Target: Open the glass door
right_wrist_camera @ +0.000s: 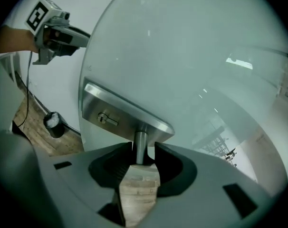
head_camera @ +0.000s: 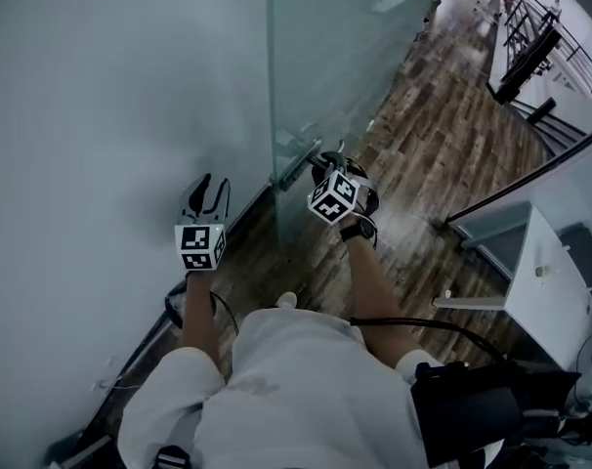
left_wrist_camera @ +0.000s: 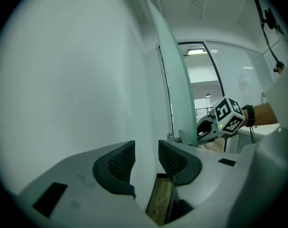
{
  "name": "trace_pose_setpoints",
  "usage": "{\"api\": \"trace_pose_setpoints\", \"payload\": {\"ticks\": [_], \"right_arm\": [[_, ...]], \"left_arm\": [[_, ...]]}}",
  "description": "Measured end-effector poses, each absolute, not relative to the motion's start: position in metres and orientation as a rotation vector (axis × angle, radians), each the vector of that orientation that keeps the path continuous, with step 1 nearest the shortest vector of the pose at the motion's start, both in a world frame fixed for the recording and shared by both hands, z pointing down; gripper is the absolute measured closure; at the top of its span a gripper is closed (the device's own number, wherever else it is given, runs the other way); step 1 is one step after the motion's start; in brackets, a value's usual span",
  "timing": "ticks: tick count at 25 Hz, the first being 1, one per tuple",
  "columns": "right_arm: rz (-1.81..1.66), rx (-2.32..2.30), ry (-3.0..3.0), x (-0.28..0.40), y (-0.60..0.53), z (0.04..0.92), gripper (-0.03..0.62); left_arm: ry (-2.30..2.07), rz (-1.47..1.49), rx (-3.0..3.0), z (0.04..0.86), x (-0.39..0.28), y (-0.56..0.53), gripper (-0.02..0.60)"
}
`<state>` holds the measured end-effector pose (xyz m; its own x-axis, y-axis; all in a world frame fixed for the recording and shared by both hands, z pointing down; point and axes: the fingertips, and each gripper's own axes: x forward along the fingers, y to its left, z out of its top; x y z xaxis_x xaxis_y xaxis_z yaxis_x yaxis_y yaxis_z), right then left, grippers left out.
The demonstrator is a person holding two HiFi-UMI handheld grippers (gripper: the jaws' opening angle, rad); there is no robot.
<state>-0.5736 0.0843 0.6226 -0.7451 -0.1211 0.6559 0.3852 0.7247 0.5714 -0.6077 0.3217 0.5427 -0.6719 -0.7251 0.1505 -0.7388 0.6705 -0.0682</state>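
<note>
Left tool free by the wall, right tool at the door handle.

My left tool (head_camera: 210, 188) hovers close to the white wall (head_camera: 101, 86), jaws partly apart with nothing between them. Right of it the glass door (head_camera: 316, 66) stands over the wooden floor (head_camera: 443, 145). My right tool (head_camera: 325, 161) is at its metal handle (right_wrist_camera: 125, 112), jaws wide apart on either side of the round post (right_wrist_camera: 140, 144), not clamping it.
</note>
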Motion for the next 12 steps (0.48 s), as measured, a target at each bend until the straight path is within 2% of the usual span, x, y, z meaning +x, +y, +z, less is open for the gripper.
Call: {"api": "trace_pose_setpoints", "payload": {"ticks": [12], "right_arm": [[-0.985, -0.092, -2.21, -0.651, 0.118, 0.627, 0.451]], "left_arm": [[-2.755, 0.141, 1.139, 0.564, -0.597, 0.365, 0.426]]}}
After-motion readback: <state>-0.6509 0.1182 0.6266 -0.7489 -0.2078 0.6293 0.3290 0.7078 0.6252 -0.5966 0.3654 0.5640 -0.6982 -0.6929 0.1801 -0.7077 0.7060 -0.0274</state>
